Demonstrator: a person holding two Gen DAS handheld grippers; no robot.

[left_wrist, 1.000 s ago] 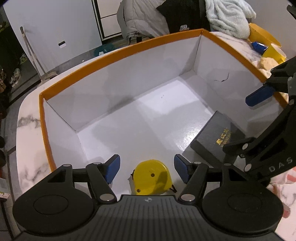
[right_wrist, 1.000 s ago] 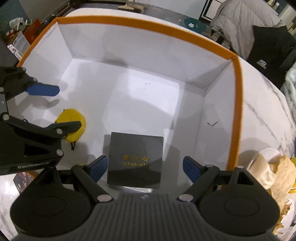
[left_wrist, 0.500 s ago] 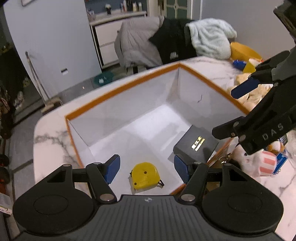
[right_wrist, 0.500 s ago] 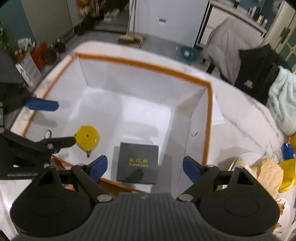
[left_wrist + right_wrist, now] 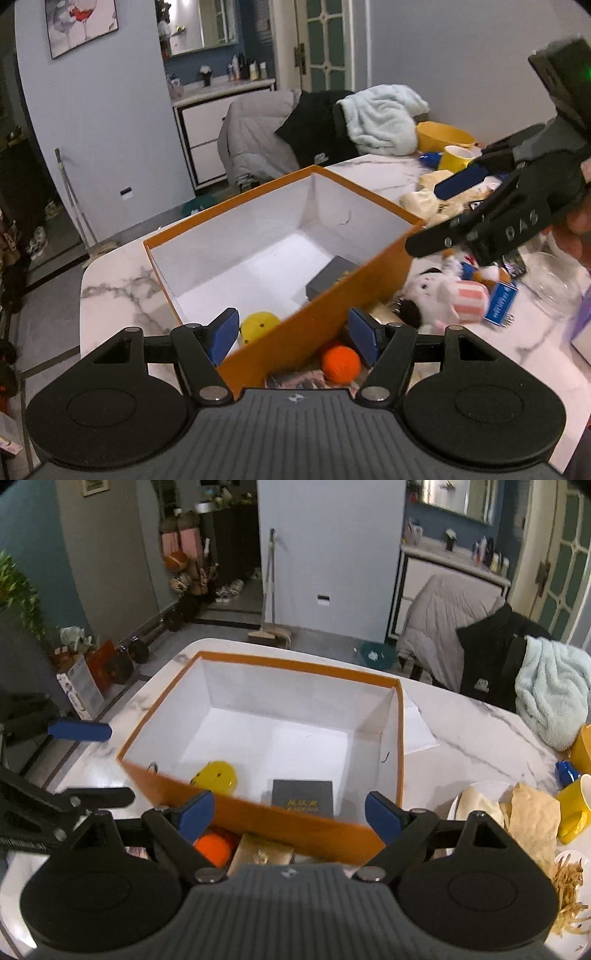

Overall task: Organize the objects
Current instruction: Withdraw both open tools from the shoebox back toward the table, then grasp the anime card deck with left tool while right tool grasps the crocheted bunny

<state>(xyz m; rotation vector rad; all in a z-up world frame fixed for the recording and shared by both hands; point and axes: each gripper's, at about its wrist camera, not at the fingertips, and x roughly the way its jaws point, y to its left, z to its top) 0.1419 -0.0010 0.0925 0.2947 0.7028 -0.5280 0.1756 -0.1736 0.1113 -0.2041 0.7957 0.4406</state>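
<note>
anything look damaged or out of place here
The orange box has a small dark tear or scuff on its white inner right wall. Beside the box, a plate holds crumpled paper, and thin food scraps lie scattered on another dish.

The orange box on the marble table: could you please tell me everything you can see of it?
The orange box is a large, open, lidless carton that looks like cardboard, orange outside and along the rim, white inside. It stands upright on the marble table. On its floor, near the front wall, lie a yellow tape measure and a dark case with gold lettering. A small dark mark shows on its right inner wall. Neither gripper touches it.
</note>
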